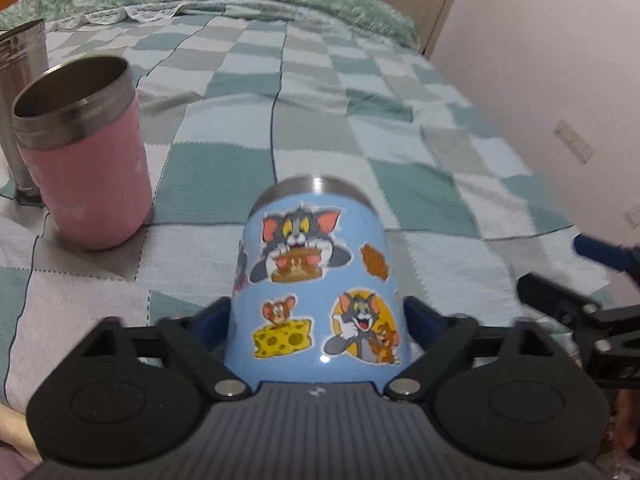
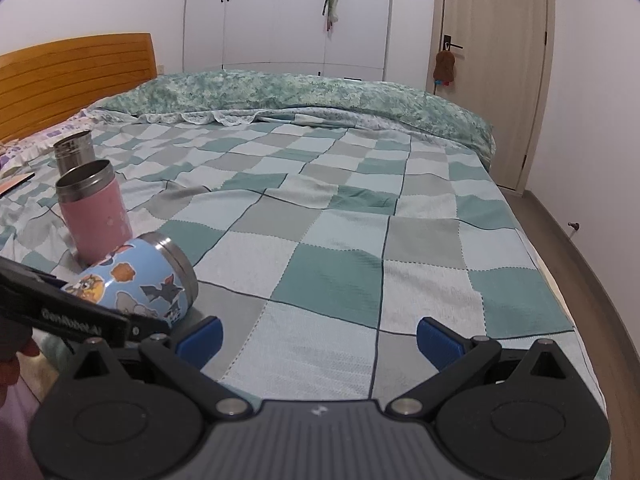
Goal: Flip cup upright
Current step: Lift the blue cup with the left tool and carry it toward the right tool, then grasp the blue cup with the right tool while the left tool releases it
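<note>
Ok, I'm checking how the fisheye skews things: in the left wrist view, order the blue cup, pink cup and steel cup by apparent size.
1. Blue cup, largest, but it is nearest the lens, gripped by the left gripper.
2. Pink cup.
3. Steel cup, smallest, though farthest and cut off by the frame edge, so its rank is unsure.

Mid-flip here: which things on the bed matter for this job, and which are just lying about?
In the job:
- blue cartoon cup, lying tilted, gripped by left tongs
- right tongs, open, idle

Lying about:
- pink cup, upright
- steel cup, upright
- checked blanket
</note>
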`<state>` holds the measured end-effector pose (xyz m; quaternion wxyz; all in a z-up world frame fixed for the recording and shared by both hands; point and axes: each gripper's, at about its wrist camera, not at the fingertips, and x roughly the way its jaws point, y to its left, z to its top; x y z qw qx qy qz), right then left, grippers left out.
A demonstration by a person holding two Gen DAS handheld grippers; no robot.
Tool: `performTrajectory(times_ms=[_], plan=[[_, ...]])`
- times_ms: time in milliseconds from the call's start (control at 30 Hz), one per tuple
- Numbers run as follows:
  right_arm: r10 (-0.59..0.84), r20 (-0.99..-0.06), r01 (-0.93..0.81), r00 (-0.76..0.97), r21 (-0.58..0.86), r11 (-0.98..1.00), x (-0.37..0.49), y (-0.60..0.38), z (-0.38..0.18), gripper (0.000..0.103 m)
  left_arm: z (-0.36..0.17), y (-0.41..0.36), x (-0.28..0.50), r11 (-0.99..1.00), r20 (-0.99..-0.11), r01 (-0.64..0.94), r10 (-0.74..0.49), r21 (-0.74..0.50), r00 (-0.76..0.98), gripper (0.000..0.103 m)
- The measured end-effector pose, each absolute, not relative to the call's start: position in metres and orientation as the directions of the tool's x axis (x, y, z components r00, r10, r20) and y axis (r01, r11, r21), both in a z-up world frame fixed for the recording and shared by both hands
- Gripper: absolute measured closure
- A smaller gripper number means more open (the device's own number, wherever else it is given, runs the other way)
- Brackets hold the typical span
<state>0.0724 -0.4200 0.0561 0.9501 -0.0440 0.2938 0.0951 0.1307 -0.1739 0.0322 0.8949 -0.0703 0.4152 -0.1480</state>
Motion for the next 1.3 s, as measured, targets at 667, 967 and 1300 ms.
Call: performTrajectory(times_ms=[667,967,1300], plan=[[0.3,-0.686,-0.22,0.663,0.204,0.954,0.11,-0.321,0.074,0.0,0.073,-0.001,0.09,0.984,-0.591,0.169,-0.164,-0.048,0.79,0.0],[0.287,-0.807,-0.01,0.516,0.329,0.944,0.164,-0.292,0.039,0.0,0.053,0.042,0.085,0.987,-0.602,0.143,-0.159,-0.075,0.783,0.0],[0.379,-0.759,0.049,0.53,0.473,0.88,0.159,-0.3,0.02,0.019,0.043,0.053,0.084,0.982,-0.605,0.156,-0.188,-0.105,0.774,0.0]])
